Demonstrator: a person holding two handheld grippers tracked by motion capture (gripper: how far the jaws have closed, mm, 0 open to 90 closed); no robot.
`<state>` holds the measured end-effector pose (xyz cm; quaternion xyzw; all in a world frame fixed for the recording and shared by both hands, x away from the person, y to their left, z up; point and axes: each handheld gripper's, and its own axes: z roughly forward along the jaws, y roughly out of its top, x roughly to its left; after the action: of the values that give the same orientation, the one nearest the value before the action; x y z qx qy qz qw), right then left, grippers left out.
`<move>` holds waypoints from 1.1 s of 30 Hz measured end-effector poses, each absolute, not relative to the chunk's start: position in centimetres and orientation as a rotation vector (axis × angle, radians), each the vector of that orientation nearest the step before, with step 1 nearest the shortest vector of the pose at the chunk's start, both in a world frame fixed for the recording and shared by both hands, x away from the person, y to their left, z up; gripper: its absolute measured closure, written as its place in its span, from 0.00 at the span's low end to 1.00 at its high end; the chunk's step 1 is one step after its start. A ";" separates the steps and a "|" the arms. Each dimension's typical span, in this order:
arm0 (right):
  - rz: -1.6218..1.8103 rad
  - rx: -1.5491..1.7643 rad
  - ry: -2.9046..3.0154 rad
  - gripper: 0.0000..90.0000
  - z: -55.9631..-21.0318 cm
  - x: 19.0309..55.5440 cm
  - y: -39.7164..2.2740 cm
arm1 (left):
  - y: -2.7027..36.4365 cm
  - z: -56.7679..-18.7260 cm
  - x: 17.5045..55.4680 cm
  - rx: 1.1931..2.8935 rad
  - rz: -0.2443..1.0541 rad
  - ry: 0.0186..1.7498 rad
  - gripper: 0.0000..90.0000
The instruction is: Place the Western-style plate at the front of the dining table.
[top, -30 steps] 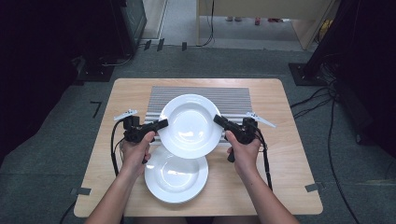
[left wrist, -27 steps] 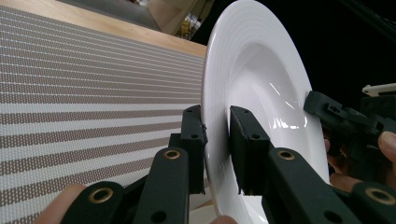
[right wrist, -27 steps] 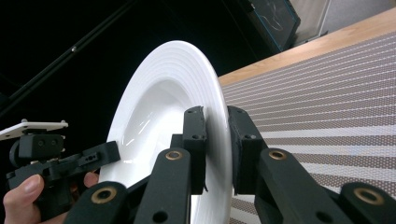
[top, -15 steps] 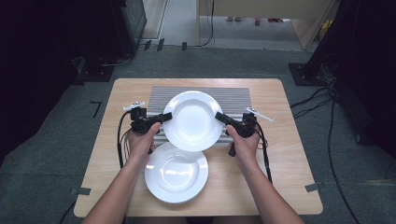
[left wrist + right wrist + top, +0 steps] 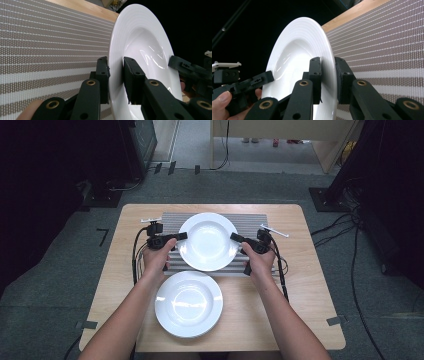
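High view: we hold the upper plate (image 5: 208, 241) between the two tongs, over the striped mat (image 5: 250, 222). Left gripper (image 5: 180, 236) bites its left rim, right gripper (image 5: 234, 237) the opposite rim. The second plate (image 5: 188, 303) lies flat on the table (image 5: 300, 285), on our side of both tongs, between the forearms. Whether the held plate touches the mat or hangs just above it, we can't tell from here.

Left gripper view: left gripper (image 5: 116, 80) has jaws clamped on the plate rim (image 5: 117, 37), one pad under, one on the inner face. Mat (image 5: 45, 45) beyond the lower jaw. The other gripper shows on the far rim.

Right gripper view: right gripper (image 5: 327, 80) is likewise closed on the rim (image 5: 327, 47), mat (image 5: 387, 50) past the outer jaw.

Doing it well, our call: keep both hands level and moving together, grip depth is shallow on a glossy rim, so any twist could slip it. Don't squeeze inward.

In the way: the lower plate sits near the tongs on our side, so clear it when pulling back. Cables (image 5: 135, 255) trail off both grippers, keep them off the plate
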<state>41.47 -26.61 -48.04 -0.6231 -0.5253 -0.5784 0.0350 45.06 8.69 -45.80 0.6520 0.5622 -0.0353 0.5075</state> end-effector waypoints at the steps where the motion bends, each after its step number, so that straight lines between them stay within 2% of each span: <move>1: -1.767 -1.929 -1.620 0.88 -48.1 41.9 -26.5 | 8.6 -46.0 45.4 1.567 -0.089 1.366 0.84; 15: -1.616 -2.062 -1.515 0.88 -50.4 46.4 -27.3 | 6.9 -48.3 49.2 1.596 -0.136 1.529 0.83; 33: -1.584 -2.157 -1.575 0.85 -51.7 47.5 -27.2 | 5.4 -49.3 50.0 1.702 -0.089 1.578 0.79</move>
<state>47.49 -27.21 -51.72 -0.6946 -0.5070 -0.5101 0.0183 50.00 5.41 -49.34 0.6722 0.6232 -0.0352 0.3983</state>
